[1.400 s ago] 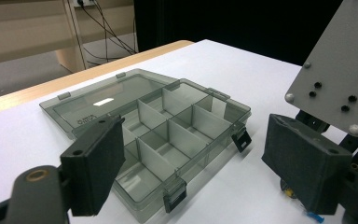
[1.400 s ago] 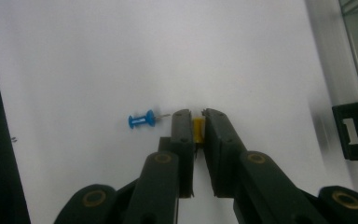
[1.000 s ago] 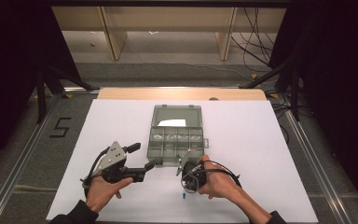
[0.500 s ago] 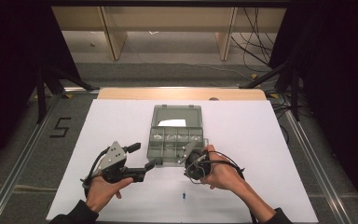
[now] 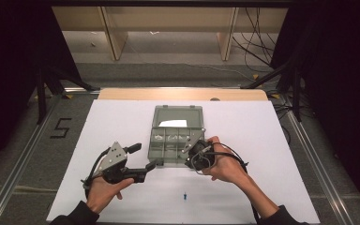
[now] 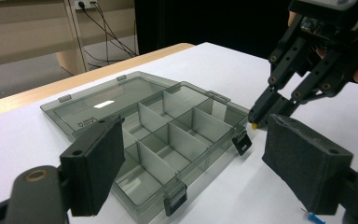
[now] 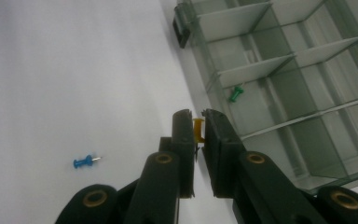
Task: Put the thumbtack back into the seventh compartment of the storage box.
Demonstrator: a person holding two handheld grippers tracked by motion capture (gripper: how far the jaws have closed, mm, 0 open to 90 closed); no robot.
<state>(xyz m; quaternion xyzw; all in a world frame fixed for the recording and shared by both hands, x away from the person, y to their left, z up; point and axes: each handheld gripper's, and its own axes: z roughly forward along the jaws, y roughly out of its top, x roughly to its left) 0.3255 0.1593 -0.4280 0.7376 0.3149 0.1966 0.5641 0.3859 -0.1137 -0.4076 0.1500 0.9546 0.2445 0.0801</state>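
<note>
The right tool point(image 7: 199, 128) has its jaws pressed together on a yellow pushpin point(image 7: 198, 129), which sits pinched between the pads near their tips. In the right gripper view the pin hangs just beside the near wall of the clear plastic box point(image 7: 279, 116), over the white bench point(image 7: 74, 70) rather than over a compartment. From the left gripper view the same tool point(image 6: 261, 116) comes down from the upper right, its tips just beside the box's point(image 6: 168, 140) front corner by a latch, with a speck of yellow point(image 6: 254, 125) showing at the tips.

The left tool point(image 6: 191, 163) stands with its jaws wide apart and nothing between them, facing the box's front edge. The high view places it point(image 5: 151, 165) at the box's point(image 5: 176, 140) near left corner, the right tool point(image 5: 187, 151) at the near right corner.

The right gripper view shows a green pushpin point(image 7: 236, 93) lying inside one compartment, and a blue pushpin point(image 7: 85, 161) loose on the bench well apart from the box. The high view shows that blue pin point(image 5: 185, 195) between the two forearms, nearer the person. The box's lid lies open flat behind the compartments.
</note>
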